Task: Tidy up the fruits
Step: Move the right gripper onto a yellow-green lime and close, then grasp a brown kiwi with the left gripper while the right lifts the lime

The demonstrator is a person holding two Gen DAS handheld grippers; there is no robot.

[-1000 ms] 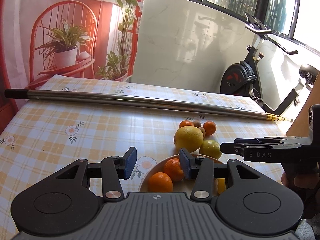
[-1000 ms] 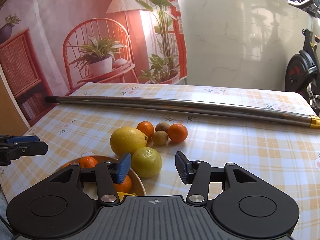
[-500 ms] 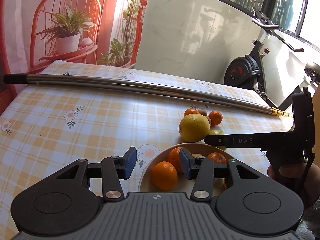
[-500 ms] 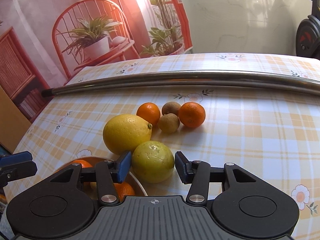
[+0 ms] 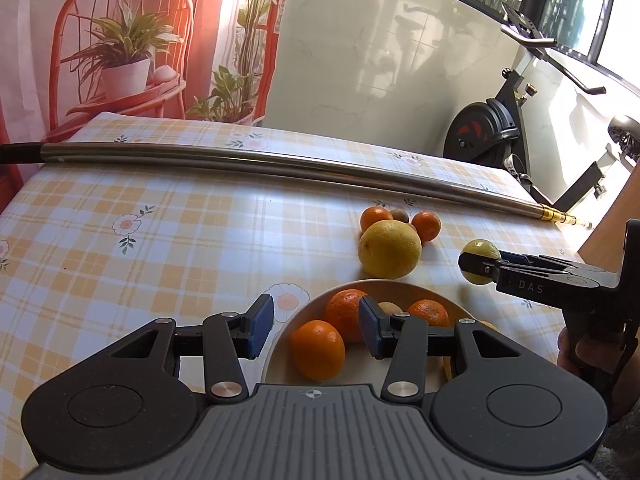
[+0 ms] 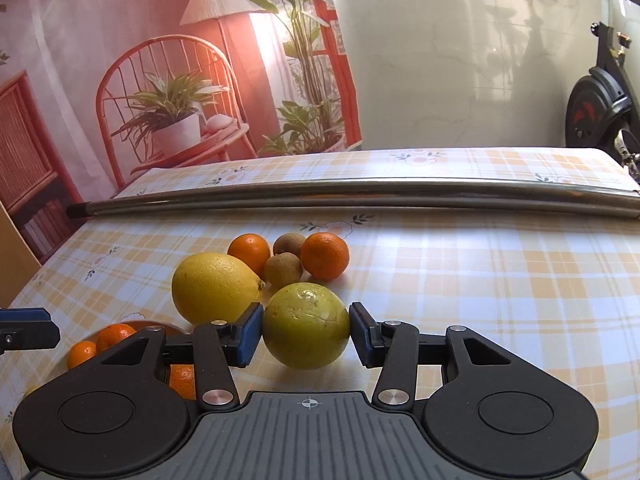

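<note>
The right gripper (image 6: pixel 306 330) has its fingers closed on the yellow-green fruit (image 6: pixel 306 326), which sits on the tabletop (image 6: pixel 500 280) beside the bowl (image 5: pixel 400 286). Next it calls for a lift and carry over the bowl. The left gripper (image 5: pixel 316 330) hovers over the bowl, half open and empty.

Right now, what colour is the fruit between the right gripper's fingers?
Yellowish green with a few brown blemishes; the fruit shows best in the right wrist view.

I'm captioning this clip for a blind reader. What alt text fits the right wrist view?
The right gripper has been closing its blue pads around a yellow-green fruit on a checked tablecloth. Behind it lie a lemon, two oranges, two small brown fruits and a metal pole.
</note>
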